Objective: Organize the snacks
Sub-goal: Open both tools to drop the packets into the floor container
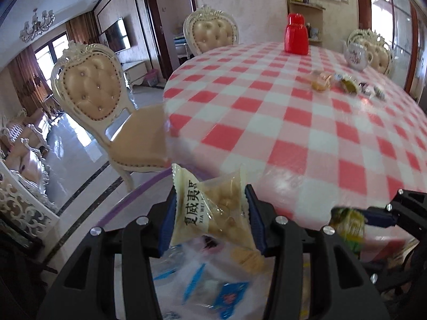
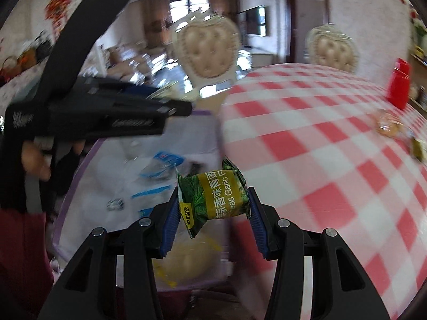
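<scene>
My left gripper [image 1: 210,213] is clamped on a pale yellow snack packet [image 1: 210,210], held across its width between the blue pads. My right gripper [image 2: 213,210] is clamped on a green garlic-pea packet [image 2: 213,194] in the same way. Both packets hang past the near edge of the table [image 1: 293,122], above a clear bag with a purple rim [image 2: 80,160] that already contains blue-and-white packets and a yellowish one. More loose snacks [image 1: 344,82] remain near the far right edge of the checked cloth, beside a white teapot [image 1: 356,53] and not far from a red jar [image 1: 296,33]. Risk, in my judgement: the two grippers are close together, so a simultaneous release could cause collision or knock a packet outside the rim. The soft bag mouth may also fold shut, so that a packet drops to the floor. The slippery film may slide from the pads early.
</scene>
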`<state>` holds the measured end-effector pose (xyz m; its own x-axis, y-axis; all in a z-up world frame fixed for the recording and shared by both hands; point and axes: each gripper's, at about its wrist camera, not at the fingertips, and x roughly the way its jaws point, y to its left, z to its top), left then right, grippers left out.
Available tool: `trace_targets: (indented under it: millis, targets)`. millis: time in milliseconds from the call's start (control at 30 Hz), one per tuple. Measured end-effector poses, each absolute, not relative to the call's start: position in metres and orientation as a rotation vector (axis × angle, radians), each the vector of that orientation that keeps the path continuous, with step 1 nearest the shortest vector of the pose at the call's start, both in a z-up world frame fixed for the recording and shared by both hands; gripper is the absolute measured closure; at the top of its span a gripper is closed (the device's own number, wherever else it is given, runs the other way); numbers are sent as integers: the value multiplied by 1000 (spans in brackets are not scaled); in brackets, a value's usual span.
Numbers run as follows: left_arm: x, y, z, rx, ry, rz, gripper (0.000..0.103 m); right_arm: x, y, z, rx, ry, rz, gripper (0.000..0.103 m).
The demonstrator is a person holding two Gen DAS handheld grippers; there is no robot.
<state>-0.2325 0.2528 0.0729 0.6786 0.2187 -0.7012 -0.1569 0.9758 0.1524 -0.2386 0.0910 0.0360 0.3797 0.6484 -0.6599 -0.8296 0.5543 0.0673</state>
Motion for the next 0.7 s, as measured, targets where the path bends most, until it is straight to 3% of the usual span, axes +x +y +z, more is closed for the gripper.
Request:
trace_targets:
  millis: [233, 300, 500, 700]
  targets:
    - [-235, 268, 60, 153, 880, 281, 46, -275, 122, 23, -382, 747, 1203, 52]
    - [-233, 269, 60, 168, 880, 331, 25, -281, 122, 26, -388, 728, 1239, 45]
    - [-232, 260, 68, 198, 832, 378, 11, -260, 94, 44, -283, 686, 1159, 34]
    - [-225, 243, 74, 193, 793, 365, 9, -224, 44, 56, -145, 691, 1030, 27]
